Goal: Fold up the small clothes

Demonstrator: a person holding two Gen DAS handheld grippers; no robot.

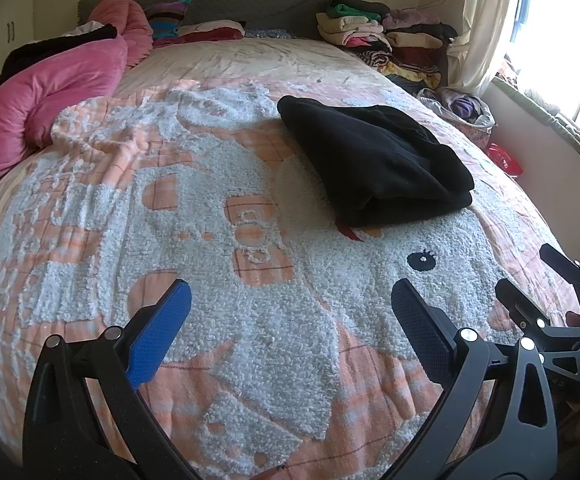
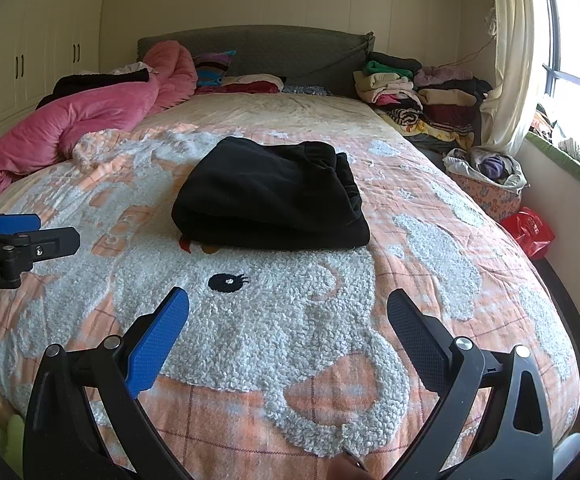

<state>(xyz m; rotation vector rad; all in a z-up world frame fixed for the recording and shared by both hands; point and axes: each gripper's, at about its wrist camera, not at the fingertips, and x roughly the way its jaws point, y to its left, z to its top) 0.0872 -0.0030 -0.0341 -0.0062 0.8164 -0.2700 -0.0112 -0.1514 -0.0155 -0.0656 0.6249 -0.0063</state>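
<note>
A black garment [image 1: 374, 160] lies folded into a thick bundle on the orange and white bedspread [image 1: 226, 312]. In the right wrist view the black garment [image 2: 270, 196] sits straight ahead on the bedspread [image 2: 290, 340]. My left gripper [image 1: 290, 300] is open and empty, hovering over the bedspread short of the garment and to its left. My right gripper [image 2: 288, 306] is open and empty, in front of the garment. The right gripper also shows at the right edge of the left wrist view [image 1: 530, 276], and the left gripper at the left edge of the right wrist view [image 2: 46, 232].
A pink quilt [image 1: 46, 92] is heaped on the bed's left side. Stacks of folded clothes [image 1: 386, 36] sit by the headboard at the far right. A basket of clothes [image 2: 486, 176] and a red bag [image 2: 532, 232] stand on the floor by the window.
</note>
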